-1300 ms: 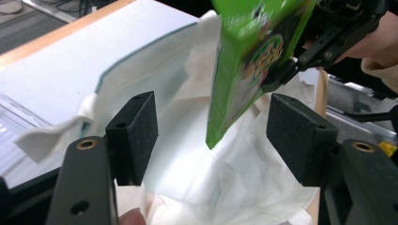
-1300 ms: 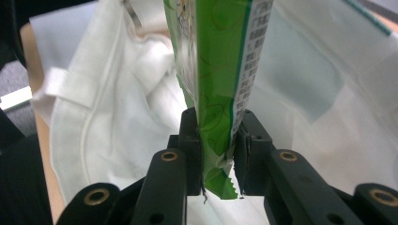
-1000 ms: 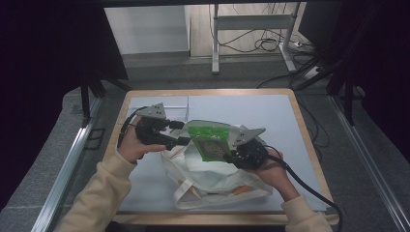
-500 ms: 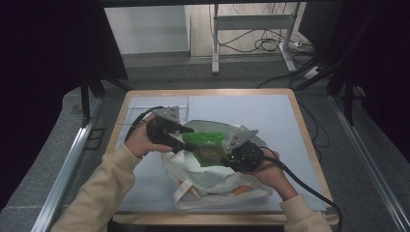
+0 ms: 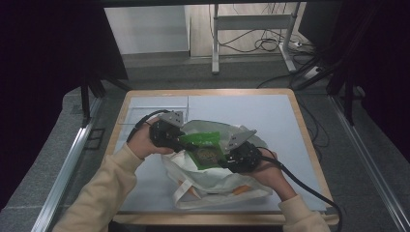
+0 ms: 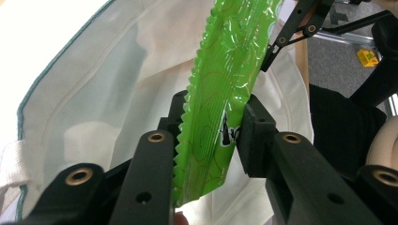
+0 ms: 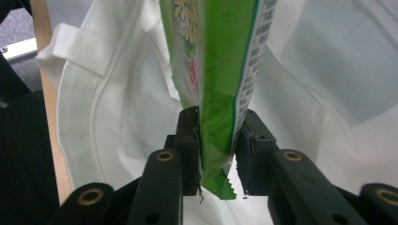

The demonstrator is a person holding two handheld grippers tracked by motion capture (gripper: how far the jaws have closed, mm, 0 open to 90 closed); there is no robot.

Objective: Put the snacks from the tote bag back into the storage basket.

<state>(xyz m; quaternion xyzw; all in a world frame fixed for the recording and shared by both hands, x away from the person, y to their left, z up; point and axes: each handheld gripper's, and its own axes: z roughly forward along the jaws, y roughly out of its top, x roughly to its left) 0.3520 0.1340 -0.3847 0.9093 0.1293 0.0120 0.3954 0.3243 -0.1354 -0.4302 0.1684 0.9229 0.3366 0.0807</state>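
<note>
Table [image 5: 270,108]: we see a pale blue-grey top framed by a light wooden rim. The far half and the far right corner lie bare, and the work sits toward the near edge, so the open room for moving is ahead and to the right.
Floor: grey carpet runs round the table, with metal rails [image 5: 67,164] along both sides and loose cables [image 5: 270,44] beyond the far edge.
Cloth bag [image 5: 212,181]: we find a soft, creased white fabric tote lying flat on the table's near middle, its mouth turned toward the far side. It has stitched seams, a thin teal edge line [image 6: 28,93] and a flat woven handle [image 7: 77,44].
Snack packet [image 5: 205,147]: we hold this glossy green foil pouch just above the bag's mouth, between the two grippers. It is flat and crinkled, with a zigzag-cut end seam and printed text on one side panel [image 7: 251,61].
Left gripper [image 5: 181,137]: its jaws have just been closing, and we see the black pads pressing the packet's sawtooth seam [image 6: 190,117] from both sides.
Right gripper [image 5: 227,154]: its jaws have just been easing apart a little, yet the packet's opposite end [image 7: 216,131] stands between the pads. The left pad touches the foil, but whether the right pad presses it we cannot tell.
</note>
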